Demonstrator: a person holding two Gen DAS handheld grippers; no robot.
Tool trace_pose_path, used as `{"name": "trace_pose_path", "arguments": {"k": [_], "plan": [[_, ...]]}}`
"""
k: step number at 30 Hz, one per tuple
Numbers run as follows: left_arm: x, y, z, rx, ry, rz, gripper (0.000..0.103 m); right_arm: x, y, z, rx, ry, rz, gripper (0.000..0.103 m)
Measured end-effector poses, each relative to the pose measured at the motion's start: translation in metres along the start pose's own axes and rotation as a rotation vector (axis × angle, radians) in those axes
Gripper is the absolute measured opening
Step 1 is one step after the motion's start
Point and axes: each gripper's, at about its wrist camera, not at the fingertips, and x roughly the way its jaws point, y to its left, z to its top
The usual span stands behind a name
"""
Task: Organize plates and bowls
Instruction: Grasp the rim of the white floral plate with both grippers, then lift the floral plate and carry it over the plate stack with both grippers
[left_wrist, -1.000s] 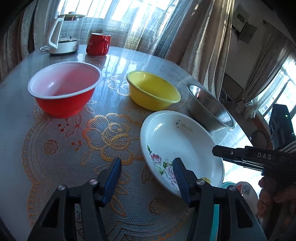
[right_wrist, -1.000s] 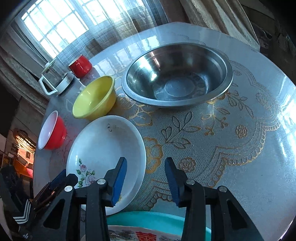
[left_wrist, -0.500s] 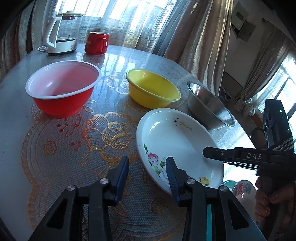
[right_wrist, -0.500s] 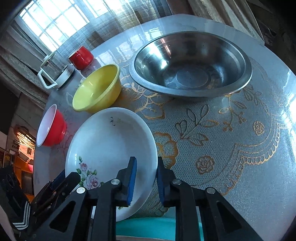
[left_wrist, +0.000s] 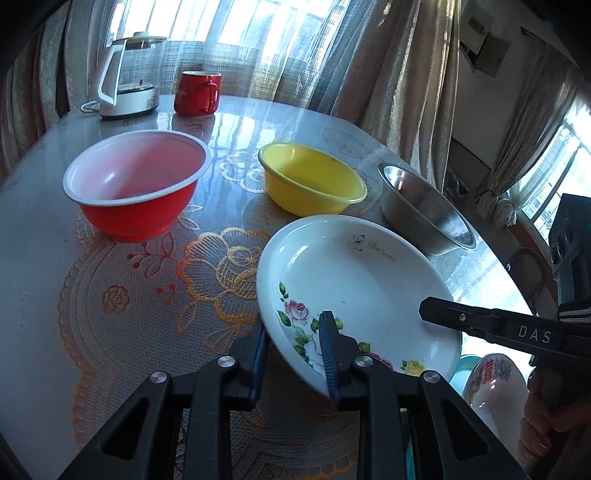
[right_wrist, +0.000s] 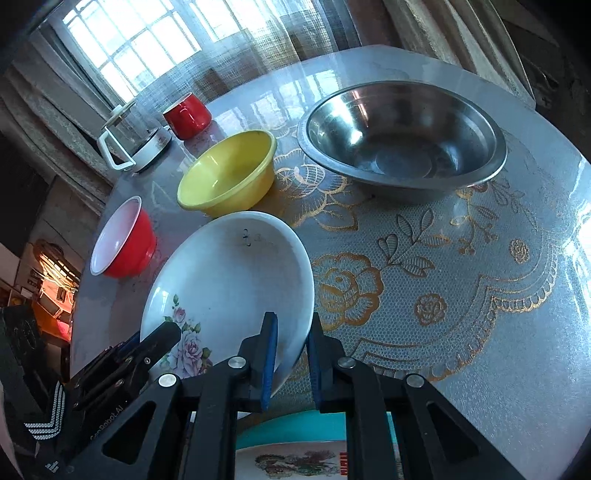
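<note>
Rim of white plate (left_wrist: 354, 280) vanishes between both claws' pads.

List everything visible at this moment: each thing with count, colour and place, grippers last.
Plate: 1, white with flowers, near table edge, tilted, gripped on both sides.
Red bowl: 1, red outside, white inside, left on table.
Yellow bowl: 1, yellow, behind the plate.
Steel bowl: 1, silver, right on table.
Mug: 1, red, far edge.
Kettle: 1, glass and white, beside the mug.
Printed plate: 1, white with red print, below table edge on something teal.
Table: 1, grey with gold lace pattern.
Left gripper: shut on the plate's rim.
Right gripper: shut on the opposite rim.
</note>
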Motion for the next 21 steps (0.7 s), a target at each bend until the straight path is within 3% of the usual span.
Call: {"name": "trace_pose_path", "arguments": {"k": [21], "plan": [[-0.038,-0.012,0.0,0.039,-0.137,-0.072,0.027,-0.041,0.004,-0.015,0.026,-0.109,0.032,0.015]]}}
